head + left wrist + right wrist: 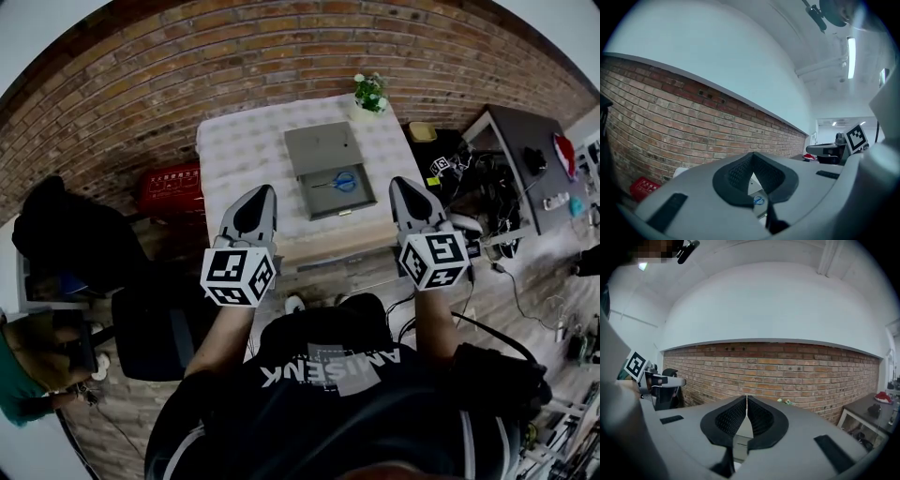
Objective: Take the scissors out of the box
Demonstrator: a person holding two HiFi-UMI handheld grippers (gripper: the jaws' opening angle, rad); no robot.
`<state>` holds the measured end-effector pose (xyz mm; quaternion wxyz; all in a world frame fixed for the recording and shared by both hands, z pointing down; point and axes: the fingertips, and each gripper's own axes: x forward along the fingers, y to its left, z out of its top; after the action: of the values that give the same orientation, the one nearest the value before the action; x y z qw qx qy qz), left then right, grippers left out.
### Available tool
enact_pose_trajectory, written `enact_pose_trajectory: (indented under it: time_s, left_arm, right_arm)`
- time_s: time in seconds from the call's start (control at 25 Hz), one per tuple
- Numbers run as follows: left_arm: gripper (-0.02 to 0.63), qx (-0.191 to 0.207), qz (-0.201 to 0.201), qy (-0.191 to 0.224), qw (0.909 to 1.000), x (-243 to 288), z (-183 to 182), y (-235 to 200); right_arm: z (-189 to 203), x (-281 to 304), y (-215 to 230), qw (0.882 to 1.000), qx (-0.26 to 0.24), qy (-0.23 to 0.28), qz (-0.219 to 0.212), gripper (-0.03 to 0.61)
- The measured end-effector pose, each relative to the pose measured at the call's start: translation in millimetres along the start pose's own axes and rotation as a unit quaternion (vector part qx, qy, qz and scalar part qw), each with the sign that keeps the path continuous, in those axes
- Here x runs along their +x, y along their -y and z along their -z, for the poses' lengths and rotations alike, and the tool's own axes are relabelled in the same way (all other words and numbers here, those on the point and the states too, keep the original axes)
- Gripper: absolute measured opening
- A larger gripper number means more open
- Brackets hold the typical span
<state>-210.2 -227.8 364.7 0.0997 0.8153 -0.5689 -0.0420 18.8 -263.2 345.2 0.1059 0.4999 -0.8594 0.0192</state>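
Scissors (339,182) with blue handles lie in the open grey box (319,145) on the white-covered table (234,159). In the head view, the left gripper (266,192) is at the box's near left and the right gripper (401,184) at its near right, both apart from the scissors.

Left gripper view: jaws closed tip to tip, empty; scissors farther off, seen through the gap below the tips.

Right gripper view: jaws closed, nothing held.

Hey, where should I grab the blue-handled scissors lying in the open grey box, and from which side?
The blue-handled scissors lie flat in the open grey box, whose walls block a sideways approach. So probably come straight down from above and close on the blue handle loops.
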Motion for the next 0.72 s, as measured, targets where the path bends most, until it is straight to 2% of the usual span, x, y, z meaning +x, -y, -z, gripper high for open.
enact_pose_trajectory:
  time_s: [0.28, 0.56, 0.72]
  left_arm:
    - [0.011, 0.0, -0.004, -0.011, 0.9999, 29.3, 9.8, -1.5]
    - [0.012, 0.001, -0.04, -0.03, 0.9987, 57.3, 20.1, -4.7]
    - [0.012, -0.015, -0.06, -0.054, 0.9966, 70.4, 38.0, -5.4]
  right_arm:
    - [5.5, 27.9, 16.2, 1.0, -0.008, -0.006, -0.016, 0.043]
    - [26.7, 63.9, 38.2, 0.997, -0.043, -0.044, -0.054, 0.044]
    - [46.3, 83.9, 49.5, 0.992, -0.053, -0.071, -0.085, 0.046]
